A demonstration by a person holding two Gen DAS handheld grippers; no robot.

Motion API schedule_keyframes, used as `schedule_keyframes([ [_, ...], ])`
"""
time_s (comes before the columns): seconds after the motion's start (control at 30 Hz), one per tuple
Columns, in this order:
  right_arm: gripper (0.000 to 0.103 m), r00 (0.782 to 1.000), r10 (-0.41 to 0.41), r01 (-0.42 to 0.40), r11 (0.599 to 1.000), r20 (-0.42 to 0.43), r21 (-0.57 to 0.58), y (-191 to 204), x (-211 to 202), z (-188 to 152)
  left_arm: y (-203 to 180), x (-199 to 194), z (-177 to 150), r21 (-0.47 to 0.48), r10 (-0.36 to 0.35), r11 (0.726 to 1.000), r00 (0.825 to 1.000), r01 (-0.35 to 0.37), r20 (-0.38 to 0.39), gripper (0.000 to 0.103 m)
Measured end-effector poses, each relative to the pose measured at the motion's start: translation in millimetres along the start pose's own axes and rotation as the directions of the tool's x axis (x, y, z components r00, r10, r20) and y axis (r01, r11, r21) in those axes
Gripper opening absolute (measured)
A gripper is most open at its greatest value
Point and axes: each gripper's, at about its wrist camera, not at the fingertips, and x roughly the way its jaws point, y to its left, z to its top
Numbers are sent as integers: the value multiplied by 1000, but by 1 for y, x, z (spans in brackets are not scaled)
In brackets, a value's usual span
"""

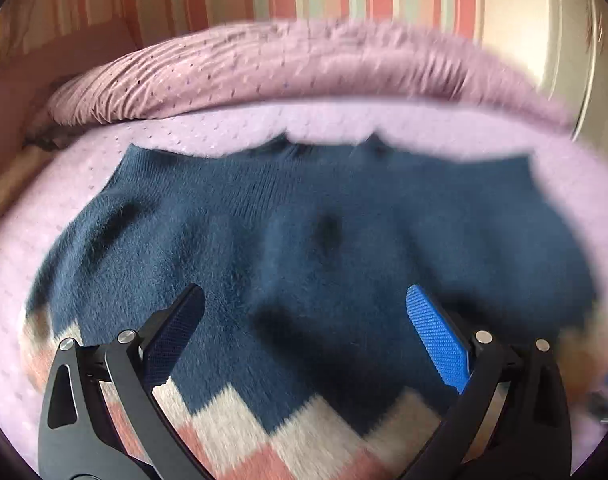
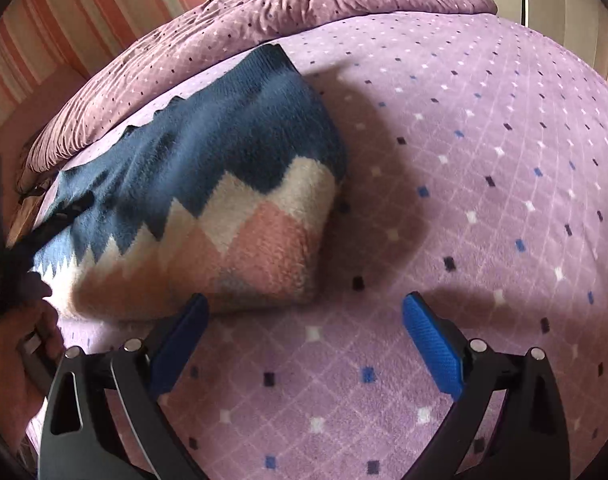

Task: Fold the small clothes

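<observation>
Directly beneath the left hand-held gripper (image 1: 305, 312), released wide, lies a blue sweater (image 1: 288, 232). Its pink corner sits just ahead-left of the right hand-held gripper (image 2: 305, 314), also released, over the bed (image 2: 463, 200).

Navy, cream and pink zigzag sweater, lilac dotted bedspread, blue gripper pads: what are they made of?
Navy, cream and pink zigzag sweater: looks like a fuzzy knit, wool or acrylic; ribbed stitches and raised nap show. Lilac dotted bedspread: probably plush fleece, matte, soft pile with quilted diamond lines. Blue gripper pads: likely rubber or moulded plastic, fine ridged texture.
</observation>
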Motion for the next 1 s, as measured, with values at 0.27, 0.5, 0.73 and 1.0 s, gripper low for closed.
schedule_keyframes([
  [0.27,101,997,75,-75,995,-6,62,-7,2,3,10,-9,-10,7,-51,999,999,51,17,97],
  [0.5,102,970,243,-234,949,-16,213,-5,16,13,36,-25,-48,-30,-57,998,998,57,13,97],
  [0.73,102,958,287,-264,912,-27,315,4,43,24,36,-19,-52,-16,-67,998,998,67,-16,99],
  [1.0,43,968,249,-242,929,12,279,11,41,36,35,-15,-54,-14,-61,998,998,61,-25,100],
])
